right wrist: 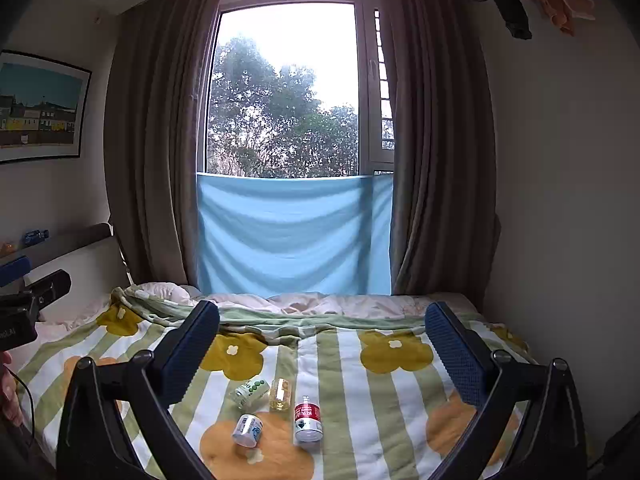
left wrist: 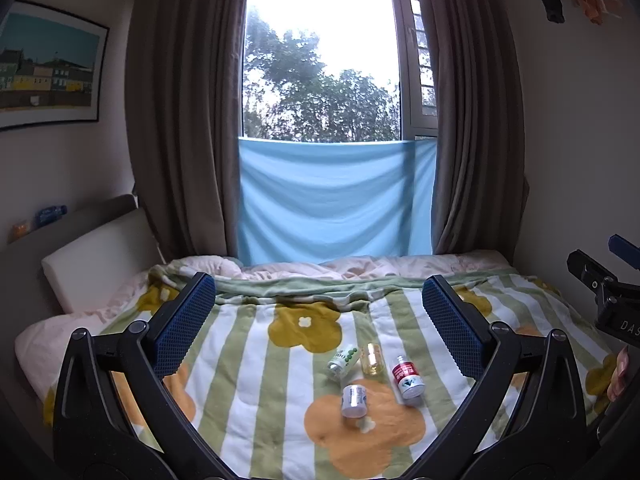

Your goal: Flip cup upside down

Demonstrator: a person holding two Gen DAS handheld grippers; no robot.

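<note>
Several small containers lie on their sides on the flowered blanket [left wrist: 248,380]: a white-and-blue one [left wrist: 354,400] [right wrist: 248,430], a white-and-green one [left wrist: 342,360] [right wrist: 251,391], a clear yellowish one [left wrist: 372,360] [right wrist: 281,394] and a red-and-white bottle [left wrist: 406,380] [right wrist: 307,420]. Which of them is the cup I cannot tell. My left gripper [left wrist: 318,286] hangs open above and short of them, nothing between its blue pads [left wrist: 186,324]. My right gripper [right wrist: 322,312] is likewise open and empty, the containers low between its fingers [right wrist: 454,356].
The bed fills the foreground, with a white headboard cushion [left wrist: 92,272] at left and walls close on both sides. Brown curtains [left wrist: 180,120] and a blue cloth [left wrist: 332,200] cover the window behind. A hand [left wrist: 618,372] holds the other gripper's body [left wrist: 608,292] at the right edge.
</note>
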